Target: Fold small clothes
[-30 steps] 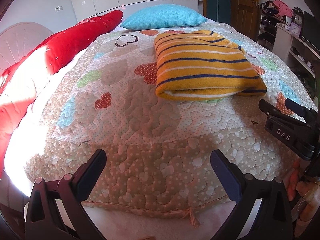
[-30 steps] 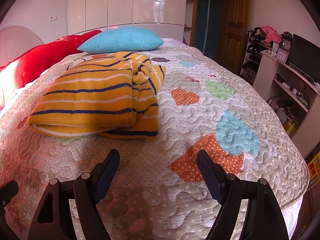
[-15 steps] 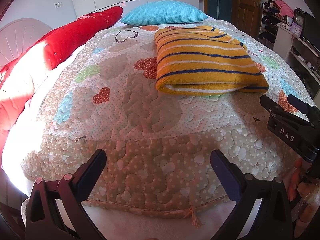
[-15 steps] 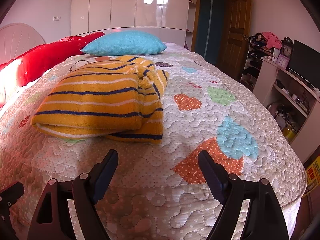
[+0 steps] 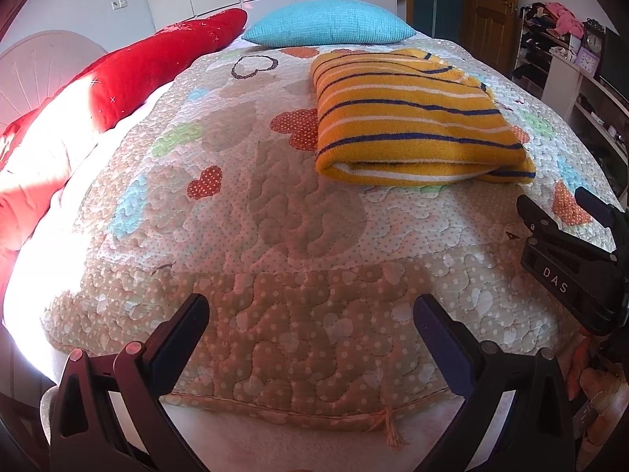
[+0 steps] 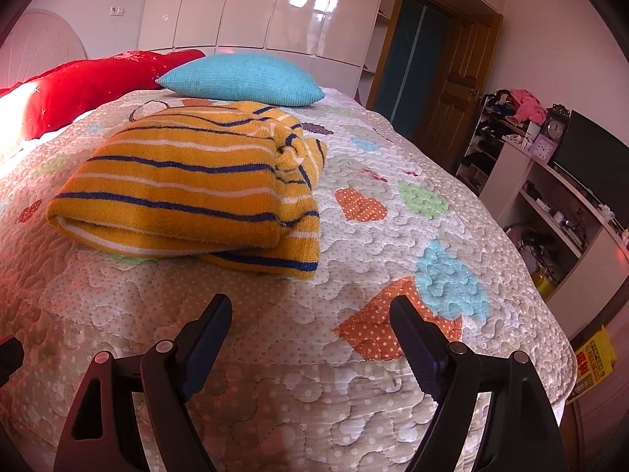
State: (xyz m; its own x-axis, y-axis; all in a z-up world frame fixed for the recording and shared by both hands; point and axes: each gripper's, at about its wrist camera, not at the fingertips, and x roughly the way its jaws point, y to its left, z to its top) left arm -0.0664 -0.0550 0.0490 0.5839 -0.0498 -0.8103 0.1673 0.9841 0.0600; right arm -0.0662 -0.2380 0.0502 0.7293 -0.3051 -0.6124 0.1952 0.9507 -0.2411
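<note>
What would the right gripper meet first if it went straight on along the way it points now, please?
Probably the bare quilt just right of the folded striped sweater; the open right gripper aims past the sweater's corner, though depth is unclear.

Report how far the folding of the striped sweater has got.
Done, by the look of it: the yellow striped sweater lies folded into a compact bundle on the quilt, near the blue pillow. In hand: nothing; the left gripper and right gripper are open and empty, short of it. Left: perhaps tucking the lower layer sticking out.

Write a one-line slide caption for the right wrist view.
Open right tongs hover empty over the quilted bedspread, short of the folded yellow striped sweater lying before a blue pillow.
</note>
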